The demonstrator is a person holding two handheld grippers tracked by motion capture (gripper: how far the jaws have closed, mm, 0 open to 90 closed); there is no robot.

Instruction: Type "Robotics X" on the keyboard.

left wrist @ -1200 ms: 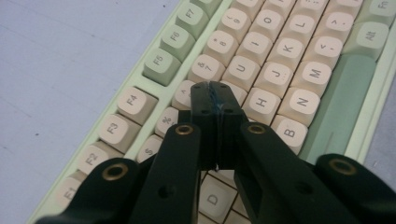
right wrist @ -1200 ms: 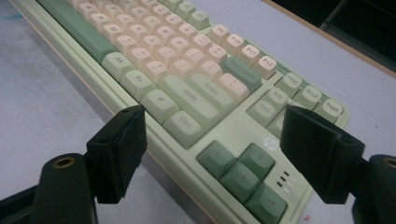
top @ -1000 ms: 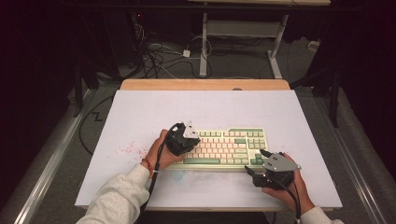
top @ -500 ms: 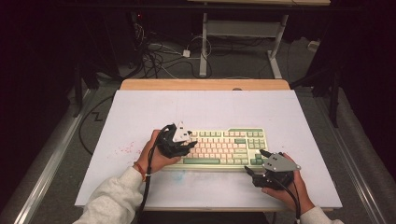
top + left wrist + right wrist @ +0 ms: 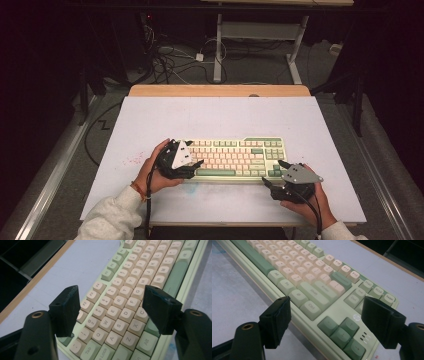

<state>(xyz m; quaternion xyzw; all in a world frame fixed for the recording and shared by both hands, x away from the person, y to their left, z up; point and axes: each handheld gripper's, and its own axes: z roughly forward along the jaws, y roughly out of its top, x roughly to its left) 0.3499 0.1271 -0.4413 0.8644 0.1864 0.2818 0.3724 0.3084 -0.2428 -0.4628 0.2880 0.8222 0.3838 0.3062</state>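
White board [image 5: 220, 120] tops a wooden table [image 5: 220, 90] under the keyboard [image 5: 235, 155].

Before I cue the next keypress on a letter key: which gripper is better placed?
Left. The left gripper hangs over the keyboard's letter keys, jaws open; the right gripper sits by its arrow-key corner.

A white sheet [image 5: 220, 120] is covering the table, its bare wooden edge [image 5: 220, 90] showing along the far side. Beyond it, a tangle of cables [image 5: 175, 60] is lying on the grey floor [image 5: 260, 65] beside the white legs of another desk [image 5: 218, 50]. Darkness is swallowing the room on both sides.
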